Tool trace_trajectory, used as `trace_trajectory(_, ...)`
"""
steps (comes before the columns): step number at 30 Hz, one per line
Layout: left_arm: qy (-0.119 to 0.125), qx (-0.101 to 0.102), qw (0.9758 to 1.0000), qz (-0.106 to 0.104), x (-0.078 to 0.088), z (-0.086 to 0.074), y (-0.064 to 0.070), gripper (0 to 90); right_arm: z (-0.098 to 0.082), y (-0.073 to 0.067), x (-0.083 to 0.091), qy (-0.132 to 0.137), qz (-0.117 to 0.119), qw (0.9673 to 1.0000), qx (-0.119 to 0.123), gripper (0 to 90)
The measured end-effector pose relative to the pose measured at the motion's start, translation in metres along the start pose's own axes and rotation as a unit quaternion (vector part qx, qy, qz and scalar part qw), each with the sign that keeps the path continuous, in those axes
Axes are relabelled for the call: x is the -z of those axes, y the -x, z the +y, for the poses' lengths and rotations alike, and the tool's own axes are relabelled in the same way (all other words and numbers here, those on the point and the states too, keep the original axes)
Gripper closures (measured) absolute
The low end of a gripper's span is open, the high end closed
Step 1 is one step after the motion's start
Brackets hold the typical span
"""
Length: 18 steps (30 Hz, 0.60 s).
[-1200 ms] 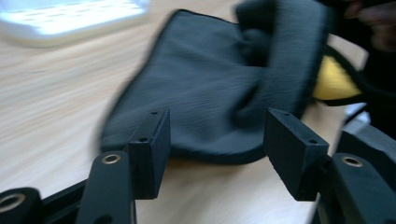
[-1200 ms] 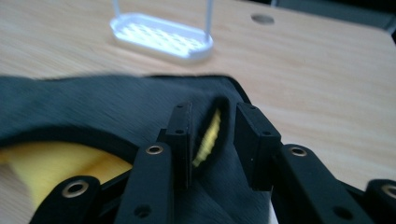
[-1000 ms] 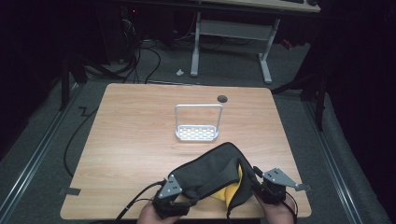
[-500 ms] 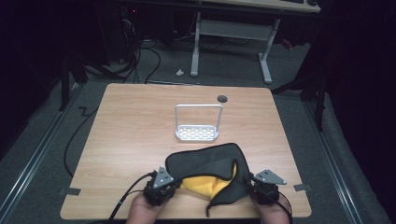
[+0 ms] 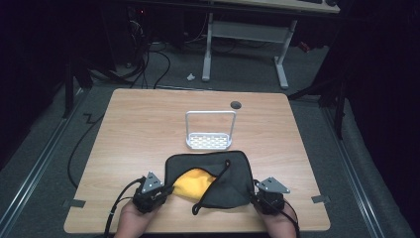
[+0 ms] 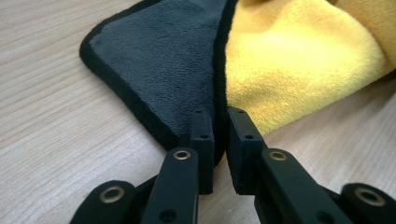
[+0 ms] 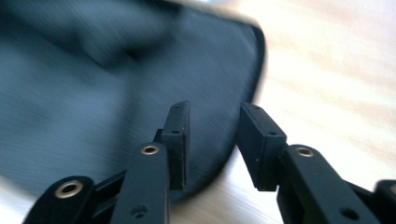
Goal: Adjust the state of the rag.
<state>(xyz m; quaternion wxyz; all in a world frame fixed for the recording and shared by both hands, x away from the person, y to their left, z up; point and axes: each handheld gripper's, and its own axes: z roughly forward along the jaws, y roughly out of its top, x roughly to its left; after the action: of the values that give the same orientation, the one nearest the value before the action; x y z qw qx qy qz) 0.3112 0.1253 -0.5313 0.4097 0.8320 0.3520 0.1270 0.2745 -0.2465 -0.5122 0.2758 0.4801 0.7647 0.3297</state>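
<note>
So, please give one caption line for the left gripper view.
Left gripper pinches the black edge of a grey and yellow cloth on the wooden table.

A plush microfibre cloth, dark grey and yellow with black stitched edging (image 5: pixel 225 176), lies on the matt, wood-grain laminate table (image 5: pixel 138 129); at 12 o'clock stands a perforated, satin-finished metal rack (image 5: pixel 209 141).

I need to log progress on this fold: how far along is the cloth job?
Done: the dark grey microfibre cloth with yellow underside lies on the wooden table, partly doubled over, yellow showing at its opening. In hand: the left gripper is shut on the cloth's black-edged hem; the right gripper, jaws just opening, straddles the cloth's edge without pinching it. Left: probably closing the fold and smoothing it flat.
</note>
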Motion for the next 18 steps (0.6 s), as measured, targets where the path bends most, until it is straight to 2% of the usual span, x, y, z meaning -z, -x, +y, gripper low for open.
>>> trace_trajectory(1, 0.0, 0.001, 1.0, -0.002, 0.0, -0.001, 0.001, 81.2, 0.004, -0.008, 0.007, 0.017, 0.01, 0.9998, 0.001, 62.9)
trace_trajectory(2, 0.0, 0.001, 1.0, -0.002, 0.0, -0.001, 0.001, 81.0, 0.004, -0.008, 0.007, 0.017, 0.01, 0.9998, 0.001, 62.9)
trace_trajectory(3, 0.001, 0.003, 1.0, -0.004, -0.001, -0.001, 0.002, 81.0, 0.006, -0.015, 0.011, 0.027, 0.02, 0.9994, 0.006, 61.3)
trace_trajectory(4, 0.001, 0.003, 1.0, -0.004, -0.001, -0.001, 0.002, 80.4, 0.009, -0.03, 0.017, 0.04, 0.04, 0.9984, 0.01, 57.6)
trace_trajectory(5, 0.001, 0.004, 1.0, -0.005, -0.001, -0.001, 0.002, 80.4, 0.009, -0.03, 0.017, 0.04, 0.04, 0.9984, 0.01, 57.6)
trace_trajectory(6, 0.001, 0.004, 1.0, -0.006, -0.001, -0.001, 0.002, 80.1, 0.011, -0.037, 0.018, 0.042, 0.054, 0.9976, 0.011, 56.0)
trace_trajectory(7, 0.001, 0.005, 1.0, -0.007, -0.001, -0.001, 0.002, 79.8, 0.012, -0.051, 0.018, 0.038, 0.068, 0.9964, 0.033, 53.9)
trace_trajectory(8, 0.001, 0.005, 1.0, -0.007, -0.001, -0.001, 0.002, 79.8, 0.012, -0.051, 0.018, 0.038, 0.068, 0.9964, 0.033, 53.9)
trace_trajectory(9, 0.002, 0.005, 1.0, -0.006, -0.001, -0.002, 0.002, 79.8, 0.01, -0.059, 0.014, 0.027, 0.07, 0.9958, 0.054, 53.6)
trace_trajectory(14, 0.001, 0.002, 1.0, -0.005, 0.0, -0.002, 0.003, 79.8, 0.003, -0.06, 0.005, -0.003, 0.077, 0.9952, 0.06, 56.0)
trace_trajectory(16, -0.002, 0.003, 0.9999, -0.014, 0.0, -0.002, 0.005, 79.9, -0.001, -0.057, 0.001, -0.019, 0.07, 0.9954, 0.062, 57.4)
trace_trajectory(18, -0.006, -0.001, 0.9996, -0.029, 0.002, -0.004, 0.012, 80.1, -0.005, -0.05, -0.002, -0.026, 0.059, 0.9961, 0.06, 58.1)
